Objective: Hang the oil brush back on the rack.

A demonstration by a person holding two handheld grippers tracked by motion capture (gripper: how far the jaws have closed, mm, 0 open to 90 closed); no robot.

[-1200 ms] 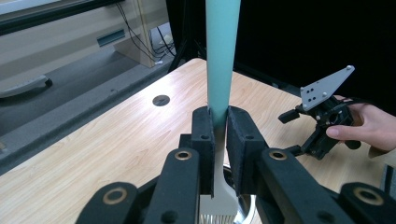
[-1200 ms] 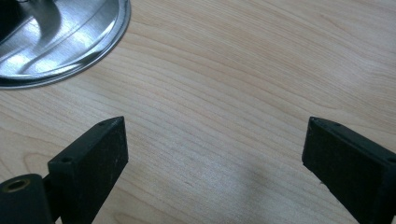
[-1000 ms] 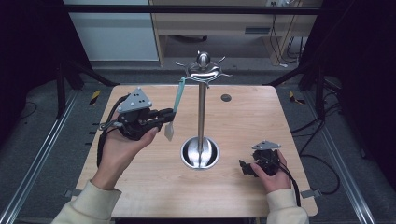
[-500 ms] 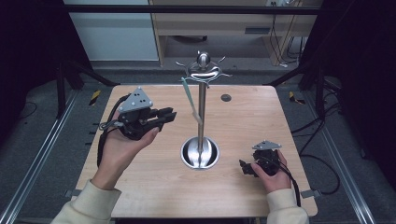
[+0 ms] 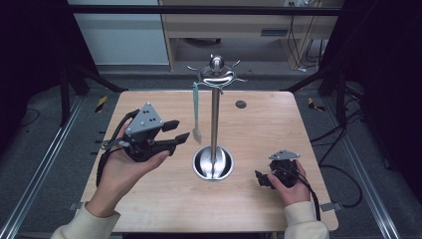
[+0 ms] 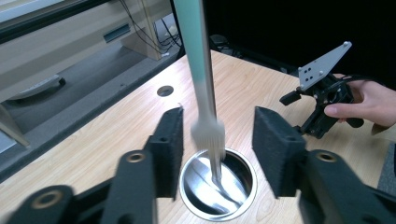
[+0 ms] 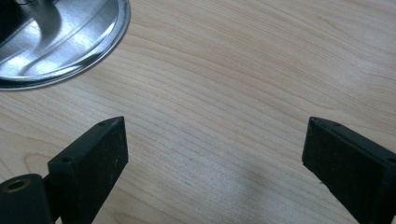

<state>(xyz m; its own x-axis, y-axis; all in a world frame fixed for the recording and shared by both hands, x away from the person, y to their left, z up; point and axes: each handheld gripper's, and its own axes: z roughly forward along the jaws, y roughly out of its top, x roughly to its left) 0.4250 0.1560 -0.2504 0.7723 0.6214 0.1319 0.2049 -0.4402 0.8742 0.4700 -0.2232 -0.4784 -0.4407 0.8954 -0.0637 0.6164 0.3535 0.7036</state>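
Note:
A brush (image 5: 195, 109) with a teal handle and pale bristles hangs by its top from a hook of the metal stand (image 5: 215, 119), left of the pole and above the round steel base (image 5: 213, 163). My left gripper (image 5: 180, 130) is held just left of the bristles. Its jaws have just been opening and now stand apart. In the left gripper view the brush (image 6: 205, 93) dangles, slightly blurred, in the gap of the left gripper (image 6: 217, 140) and touches neither pad. My right gripper (image 5: 259, 178) rests open low over the table at the front right, with bare wood between the jaws of the right gripper (image 7: 212, 149).
The stand's top ring carries several empty hooks (image 5: 217, 74). A small round hole (image 5: 241, 104) lies in the wooden table (image 5: 149, 199) behind the stand. The base's rim (image 7: 60, 42) is close to the right gripper. Dark floor and rails surround the table.
The left jaws have opened and let go of the brush's lower end. The brush, earlier pulled aslant toward the gripper, now hangs straight down from its hook. The right hand stayed put.

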